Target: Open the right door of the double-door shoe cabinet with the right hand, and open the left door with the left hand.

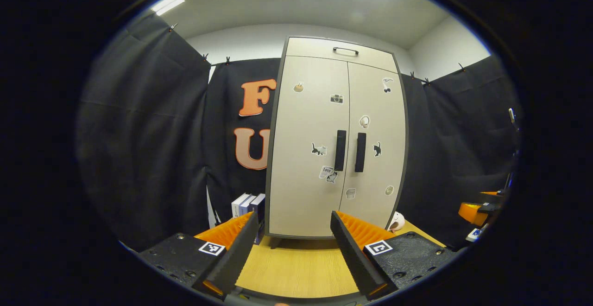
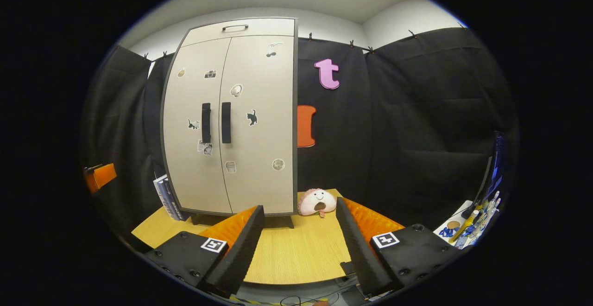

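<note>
Books [image 1: 248, 204] left, plush toy [image 2: 317, 202] right, wooden table [image 2: 296, 250].

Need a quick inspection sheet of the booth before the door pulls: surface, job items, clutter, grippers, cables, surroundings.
Surface: wooden table, bare in front of the cabinet.
Job's things: shoe cabinet upright, both doors closed; left handle and right handle side by side at the centre seam.
Clutter: books left of the cabinet; plush toy on the right.
Grippers: left gripper and right gripper open, short of the doors.
Cables: dark cables at the table's near edge.
Surroundings: black cloth walls, ceiling lights.
</note>
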### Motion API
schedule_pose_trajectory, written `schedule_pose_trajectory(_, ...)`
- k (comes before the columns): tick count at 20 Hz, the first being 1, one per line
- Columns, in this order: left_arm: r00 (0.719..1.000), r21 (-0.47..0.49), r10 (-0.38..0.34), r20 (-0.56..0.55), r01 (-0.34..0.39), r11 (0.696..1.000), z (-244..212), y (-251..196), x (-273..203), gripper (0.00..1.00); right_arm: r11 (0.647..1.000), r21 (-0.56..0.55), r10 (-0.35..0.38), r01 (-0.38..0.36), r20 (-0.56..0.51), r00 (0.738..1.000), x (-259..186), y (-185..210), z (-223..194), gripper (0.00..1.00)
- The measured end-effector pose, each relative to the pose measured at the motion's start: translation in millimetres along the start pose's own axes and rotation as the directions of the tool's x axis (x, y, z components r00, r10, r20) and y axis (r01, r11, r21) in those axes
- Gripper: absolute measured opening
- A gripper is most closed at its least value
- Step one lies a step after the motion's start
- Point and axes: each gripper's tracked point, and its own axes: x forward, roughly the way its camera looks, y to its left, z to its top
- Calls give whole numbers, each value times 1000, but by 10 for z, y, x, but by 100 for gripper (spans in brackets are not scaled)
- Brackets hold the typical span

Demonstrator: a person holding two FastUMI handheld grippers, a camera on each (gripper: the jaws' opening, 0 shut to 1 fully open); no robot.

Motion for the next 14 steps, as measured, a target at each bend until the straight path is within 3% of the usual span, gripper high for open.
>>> schedule_pose_trajectory(2, 1000, -14, -12, -3, 12, 1000, -11, -49, 43, 94, 1000, -1, -9, 9, 8, 1000, -13, -28, 42, 99)
schedule_pose_trajectory(9, 999, -20, -31, -20, 31, 999, -106, -111, 136, 94, 999, -34, -14, 14, -7, 1000, 29, -16, 34, 94)
schedule_pose_trajectory(14, 1000, -15, -26, 2, 26, 1000, -57, -92, 190, 95, 998, -49, 30, -30, 1, 1000, 254, 202, 193, 94)
